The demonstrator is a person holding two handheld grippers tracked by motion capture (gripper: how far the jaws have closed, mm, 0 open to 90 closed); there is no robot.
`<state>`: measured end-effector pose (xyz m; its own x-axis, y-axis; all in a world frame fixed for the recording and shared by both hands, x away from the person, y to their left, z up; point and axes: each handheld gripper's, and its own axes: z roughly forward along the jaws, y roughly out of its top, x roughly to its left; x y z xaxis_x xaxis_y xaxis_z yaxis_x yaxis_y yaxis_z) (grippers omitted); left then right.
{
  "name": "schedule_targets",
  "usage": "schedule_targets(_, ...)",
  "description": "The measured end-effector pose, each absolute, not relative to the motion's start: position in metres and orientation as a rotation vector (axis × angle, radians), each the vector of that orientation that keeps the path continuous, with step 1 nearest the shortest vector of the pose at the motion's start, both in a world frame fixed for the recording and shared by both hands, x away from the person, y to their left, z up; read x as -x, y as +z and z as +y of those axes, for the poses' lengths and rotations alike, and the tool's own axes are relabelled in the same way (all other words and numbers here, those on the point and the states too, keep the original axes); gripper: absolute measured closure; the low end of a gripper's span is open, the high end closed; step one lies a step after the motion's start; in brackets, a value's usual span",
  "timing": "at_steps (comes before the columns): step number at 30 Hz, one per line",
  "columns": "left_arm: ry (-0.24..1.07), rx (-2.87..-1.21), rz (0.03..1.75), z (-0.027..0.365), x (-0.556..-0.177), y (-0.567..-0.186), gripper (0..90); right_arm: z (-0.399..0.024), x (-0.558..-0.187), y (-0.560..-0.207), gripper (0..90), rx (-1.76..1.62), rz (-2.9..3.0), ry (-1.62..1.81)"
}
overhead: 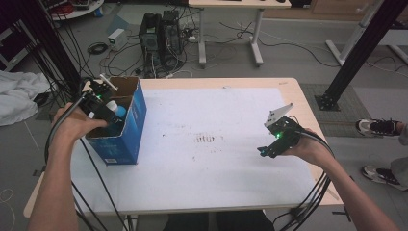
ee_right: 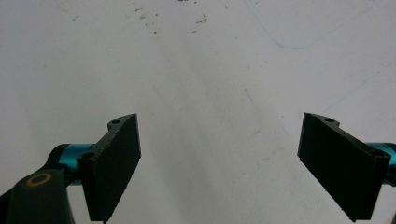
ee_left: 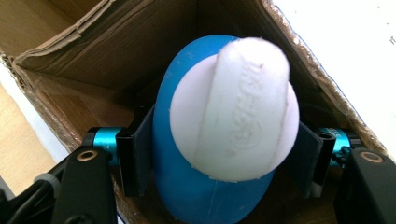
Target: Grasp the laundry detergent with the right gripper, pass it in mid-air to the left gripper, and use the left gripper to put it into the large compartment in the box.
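Note:
A blue bottle with a white cap (ee_left: pixel 233 121) sits between the jaws of my left gripper (ee_left: pixel 224 163), which is shut on its blue body inside an open cardboard box. In the high view the left gripper (overhead: pixel 103 111) reaches into the top of the blue box (overhead: pixel 126 132) at the table's left, with the bottle's white cap (overhead: pixel 112 105) just showing. My right gripper (overhead: pixel 265 150) hovers over the white table cover at the right, jaws wide apart. In the right gripper view the right gripper (ee_right: pixel 219 163) holds nothing, with bare white surface below it.
The white sheet on the table (overhead: pixel 216 144) carries a patch of brown specks (overhead: pixel 207 138) near the middle. Cables trail from both grippers off the near edge. Beyond the table stand a computer tower (overhead: pixel 161 33) and a desk's legs; a person's shoes (overhead: pixel 380 127) are at the right.

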<state>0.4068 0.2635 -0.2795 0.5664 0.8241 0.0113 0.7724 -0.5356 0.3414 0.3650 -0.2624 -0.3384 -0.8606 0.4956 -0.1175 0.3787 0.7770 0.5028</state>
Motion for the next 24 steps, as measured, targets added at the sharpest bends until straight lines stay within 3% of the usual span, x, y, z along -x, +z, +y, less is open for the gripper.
schedule_targets(24, 0.260, -2.532, 1.302, 0.2610, -0.4048, -0.2736, 32.0, -0.2624, -0.3640, -0.3409, 12.5, -0.699, 2.733, 0.683)
